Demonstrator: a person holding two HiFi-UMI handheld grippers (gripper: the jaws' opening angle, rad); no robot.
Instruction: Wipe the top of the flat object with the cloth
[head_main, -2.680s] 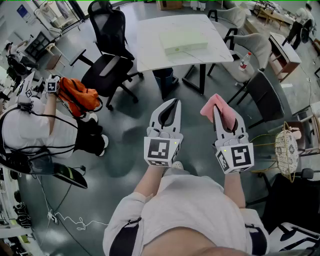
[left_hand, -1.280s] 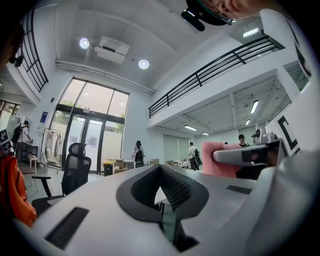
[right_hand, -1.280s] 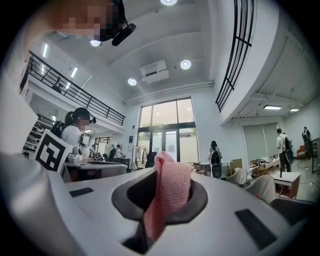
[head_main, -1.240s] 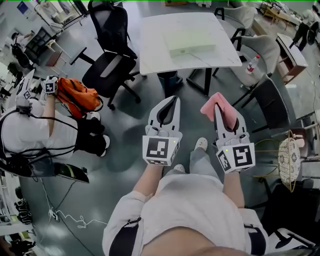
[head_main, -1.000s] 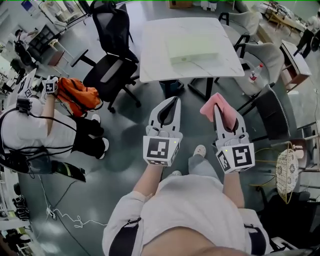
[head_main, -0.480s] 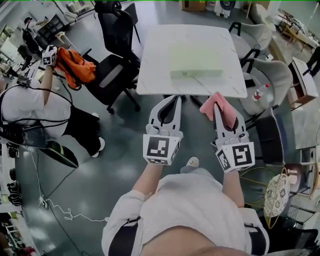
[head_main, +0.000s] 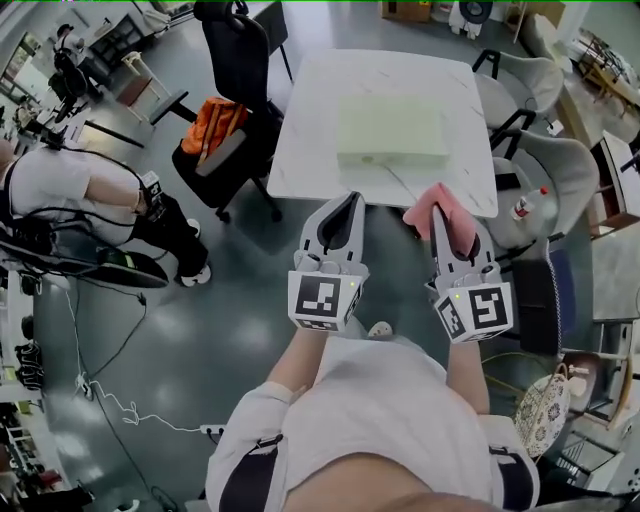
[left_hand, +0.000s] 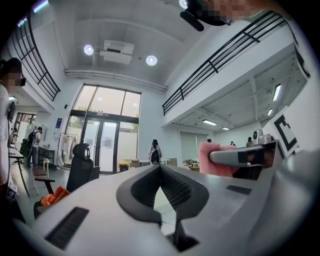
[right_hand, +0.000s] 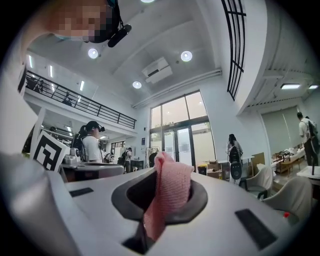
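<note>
A pale green flat box (head_main: 391, 132) lies on the white table (head_main: 300, 165) ahead of me. Both grippers hang in the air just short of the table's near edge. My right gripper (head_main: 440, 214) is shut on a pink cloth (head_main: 424, 201), which bunches out past the fingertips. The right gripper view shows the cloth (right_hand: 167, 192) pinched between the jaws of that gripper (right_hand: 160, 171). To its left, my left gripper (head_main: 352, 199) is shut with nothing in it. In the left gripper view its tips (left_hand: 160, 168) meet, and the cloth (left_hand: 212, 159) shows at the right.
A black office chair (head_main: 240, 60) with an orange bag (head_main: 215, 125) stands left of the table. A seated person (head_main: 80, 195) is further left. Grey chairs (head_main: 525, 100) and a bottle (head_main: 522, 206) are on the right, a wire basket (head_main: 545, 415) at lower right.
The table and the box have drawn nearer and more central in the head view. Both grippers keep their pose, with the cloth still held. The orange bag now lies on the black chair.
</note>
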